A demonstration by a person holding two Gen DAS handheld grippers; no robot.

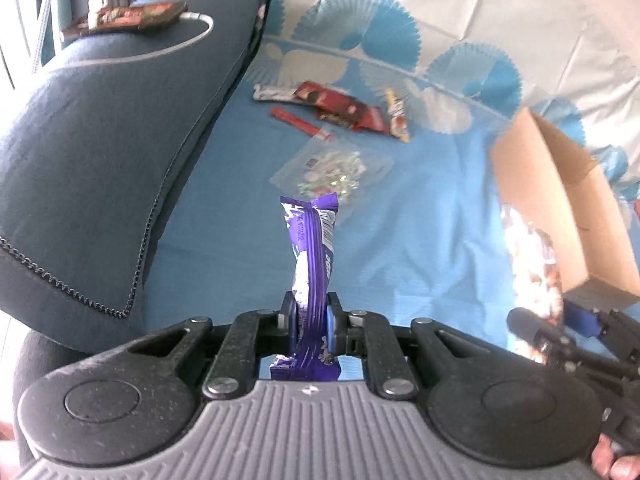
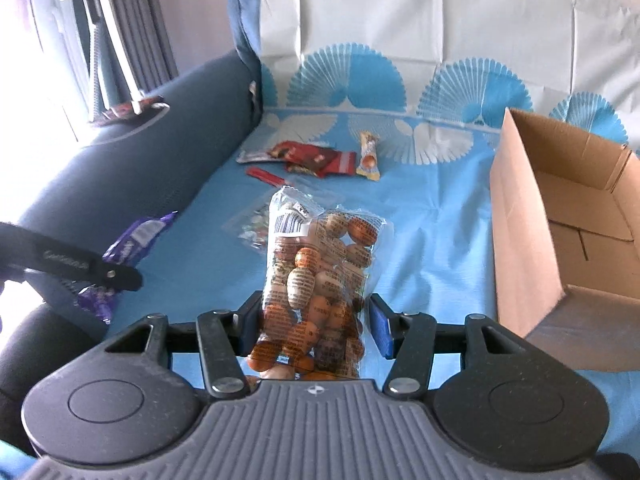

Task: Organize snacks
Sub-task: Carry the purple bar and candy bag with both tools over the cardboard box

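My left gripper is shut on a purple snack bar and holds it upright above the blue sofa cover. My right gripper is shut on a clear bag of orange and cream candies, held above the cover. The open cardboard box stands to the right of it and also shows in the left wrist view. More snacks lie on the cover farther back: red wrappers, a yellow bar, a red stick and a clear packet.
A dark blue sofa armrest rises on the left with a brown wrapper and a white cable on top. The patterned backrest stands behind. The left gripper and purple bar show at the left in the right wrist view.
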